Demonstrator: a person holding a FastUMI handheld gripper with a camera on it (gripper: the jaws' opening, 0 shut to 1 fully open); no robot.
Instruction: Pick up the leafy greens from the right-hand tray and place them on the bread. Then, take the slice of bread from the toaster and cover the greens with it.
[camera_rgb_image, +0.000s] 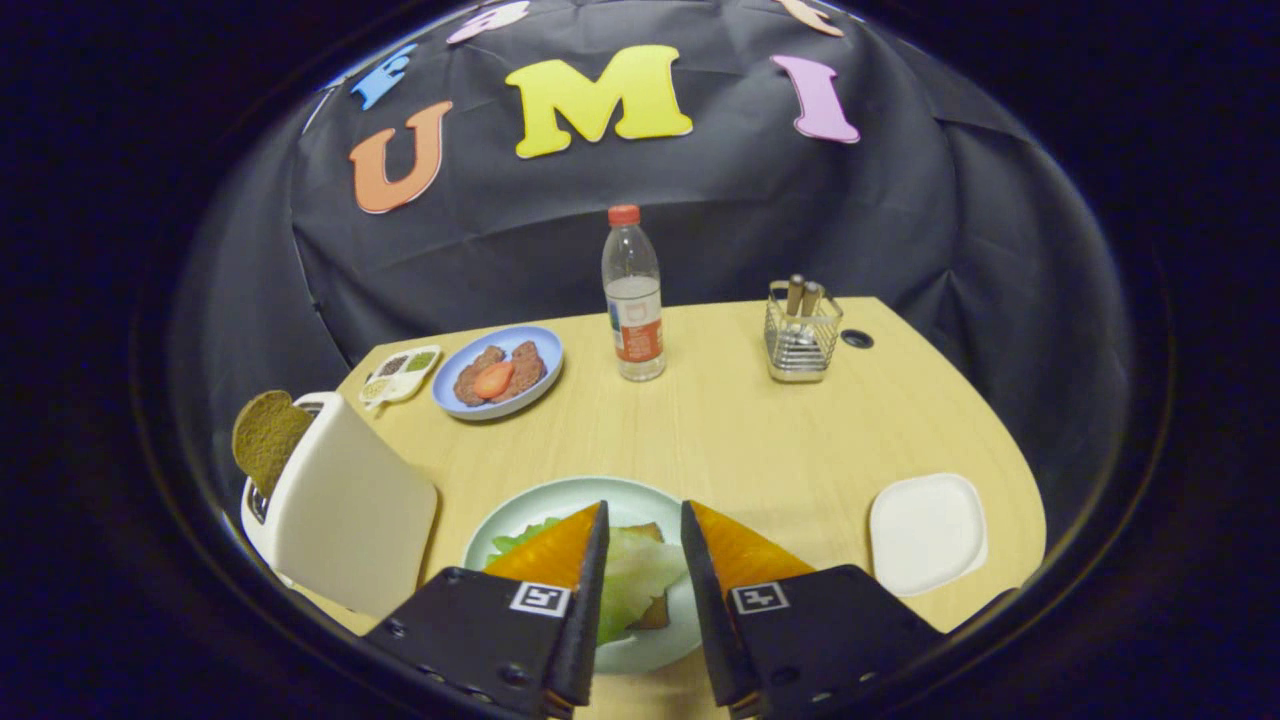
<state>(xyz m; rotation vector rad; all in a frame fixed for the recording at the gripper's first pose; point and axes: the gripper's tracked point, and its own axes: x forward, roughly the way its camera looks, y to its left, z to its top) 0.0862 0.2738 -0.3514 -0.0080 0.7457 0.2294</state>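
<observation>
Greens laid on the bread; the toaster slice is next, off to the tool's left.

Tabletop (760, 430) lies open ahead. Toaster (345, 505) stands beside the plate (560, 495), its slice (268, 435) upright, well left of the tool (645, 530), which hangs spread, empty, over greens (635, 575) on bread (655, 615). White tray (927, 533) sits right.

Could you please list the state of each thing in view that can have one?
gripper: open, fingers either side of the greens, not pressing.
leafy greens: lying on the bread.
bread: flat on the green plate.
toast slice: sticking up from the toaster.
white tray: empty.
bottle: upright, capped.
</observation>
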